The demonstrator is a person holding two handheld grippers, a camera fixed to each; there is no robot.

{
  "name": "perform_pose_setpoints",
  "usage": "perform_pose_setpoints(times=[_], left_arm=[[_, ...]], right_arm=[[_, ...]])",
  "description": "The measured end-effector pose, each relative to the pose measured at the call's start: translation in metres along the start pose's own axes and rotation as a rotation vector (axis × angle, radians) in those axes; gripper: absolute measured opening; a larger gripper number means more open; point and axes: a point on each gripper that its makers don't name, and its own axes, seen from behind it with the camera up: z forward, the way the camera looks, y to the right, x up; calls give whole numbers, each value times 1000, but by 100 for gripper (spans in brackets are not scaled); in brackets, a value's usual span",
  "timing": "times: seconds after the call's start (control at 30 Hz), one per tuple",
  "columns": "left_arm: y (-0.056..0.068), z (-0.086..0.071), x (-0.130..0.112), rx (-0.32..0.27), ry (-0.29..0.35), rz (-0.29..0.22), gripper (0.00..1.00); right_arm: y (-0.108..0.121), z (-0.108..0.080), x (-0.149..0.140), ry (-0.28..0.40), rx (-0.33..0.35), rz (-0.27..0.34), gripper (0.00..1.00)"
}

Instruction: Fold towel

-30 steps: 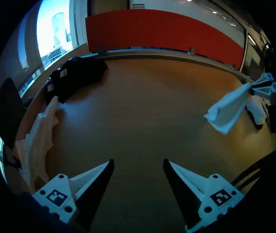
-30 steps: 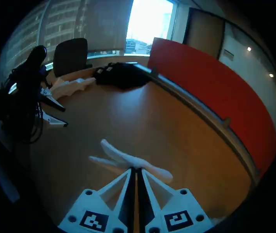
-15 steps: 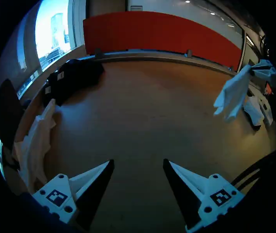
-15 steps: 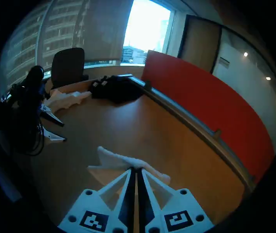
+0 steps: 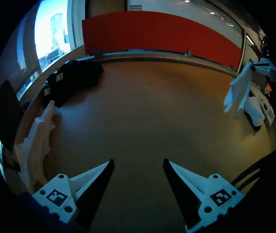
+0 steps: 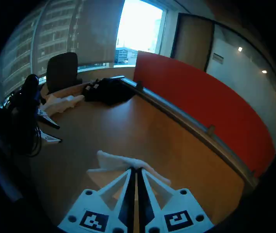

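While the right gripper [image 6: 136,171] pinches it, the towel [image 5: 236,93] hangs bunched — limp (left gripper [image 5: 138,162]: jaws apart).

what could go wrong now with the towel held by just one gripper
1. The towel hangs bunched from the right gripper alone, so it could slip out and drop.
2. The left gripper is open and far off, so catching a clean corner of the bunch may be awkward.

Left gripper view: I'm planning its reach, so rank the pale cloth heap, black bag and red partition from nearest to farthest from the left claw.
1. Pale crumpled cloth heap, near left.
2. Black fabric bag, farther back on the left.
3. Red partition panel, straight ahead at the back.
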Motion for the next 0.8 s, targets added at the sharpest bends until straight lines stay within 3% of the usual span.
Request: perform_pose_setpoints(times=[0.47,0.8], left_arm=[[2,3,2,6,-8,3,93],[4,4,3,10,-14,8,93]], right_arm=[[55,-21,-20,-14,-46,27,6],[105,-48,-46,-47,-97,46,6]])
